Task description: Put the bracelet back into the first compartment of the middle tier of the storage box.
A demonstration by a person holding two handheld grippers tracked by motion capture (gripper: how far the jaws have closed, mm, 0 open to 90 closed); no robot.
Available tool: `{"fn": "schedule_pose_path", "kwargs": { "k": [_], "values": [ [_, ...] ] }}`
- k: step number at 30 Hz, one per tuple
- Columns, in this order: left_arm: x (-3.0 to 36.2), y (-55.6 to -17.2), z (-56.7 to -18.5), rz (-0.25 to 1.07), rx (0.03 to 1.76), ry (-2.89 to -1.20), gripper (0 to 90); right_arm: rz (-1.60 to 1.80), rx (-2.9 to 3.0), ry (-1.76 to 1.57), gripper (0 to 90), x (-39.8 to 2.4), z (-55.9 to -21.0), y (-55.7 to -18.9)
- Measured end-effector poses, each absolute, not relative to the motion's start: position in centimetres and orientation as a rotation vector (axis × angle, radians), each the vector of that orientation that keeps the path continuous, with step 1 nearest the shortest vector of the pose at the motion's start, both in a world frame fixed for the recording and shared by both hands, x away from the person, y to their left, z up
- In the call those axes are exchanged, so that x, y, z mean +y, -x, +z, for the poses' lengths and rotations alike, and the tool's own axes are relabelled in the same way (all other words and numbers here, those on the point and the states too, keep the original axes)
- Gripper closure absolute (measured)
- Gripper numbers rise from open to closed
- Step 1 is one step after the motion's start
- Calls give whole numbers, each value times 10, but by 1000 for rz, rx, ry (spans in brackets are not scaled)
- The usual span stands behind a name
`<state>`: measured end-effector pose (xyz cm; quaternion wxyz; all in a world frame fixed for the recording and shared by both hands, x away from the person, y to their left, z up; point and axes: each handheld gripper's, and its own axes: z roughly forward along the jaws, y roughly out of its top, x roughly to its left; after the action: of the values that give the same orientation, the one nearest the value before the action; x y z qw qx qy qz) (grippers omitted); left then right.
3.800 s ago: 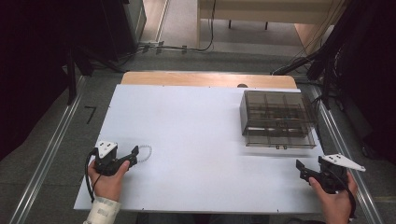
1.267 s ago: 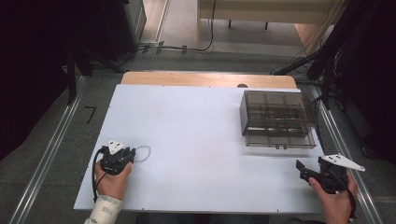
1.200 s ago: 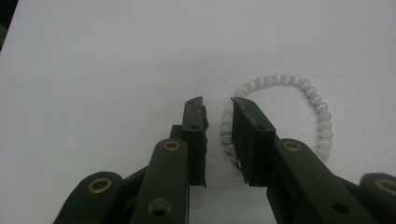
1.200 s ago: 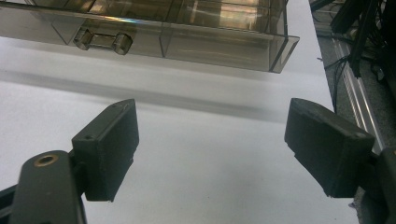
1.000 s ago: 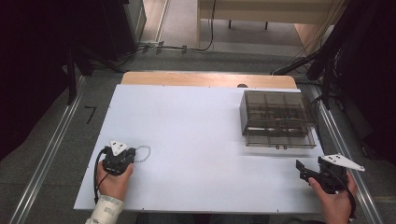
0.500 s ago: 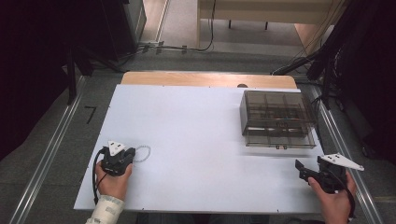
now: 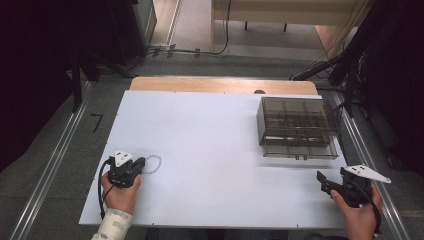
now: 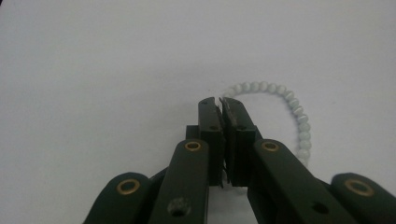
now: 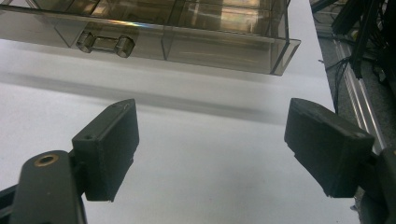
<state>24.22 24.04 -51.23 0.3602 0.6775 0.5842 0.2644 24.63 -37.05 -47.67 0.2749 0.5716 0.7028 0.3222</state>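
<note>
The white table [image 7: 210,135] lies open between both tools; only the smoky organizer box [image 7: 297,127] blocks the far right.

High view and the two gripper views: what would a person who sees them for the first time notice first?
Probably the smoky transparent plastic box with compartments, at the far right of the white table. Next, the loop of small white beads near the front left, with the left gripper shut on its near side. The right gripper waits open in front of the box.
</note>
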Motion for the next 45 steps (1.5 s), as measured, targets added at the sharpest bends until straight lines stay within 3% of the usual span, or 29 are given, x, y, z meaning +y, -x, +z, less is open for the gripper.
{"fn": "schedule_pose_path", "kwargs": {
  "k": [22, 45],
  "values": [
    [224, -231, -491, 728, 1411, -1679, 882, 863, 1891, -1537, 162, -371, -477, -247],
    [199, -232, -481, 691, 1325, -1651, 882, 858, 1893, -1536, 162, -372, -478, -247]
  ]
}}
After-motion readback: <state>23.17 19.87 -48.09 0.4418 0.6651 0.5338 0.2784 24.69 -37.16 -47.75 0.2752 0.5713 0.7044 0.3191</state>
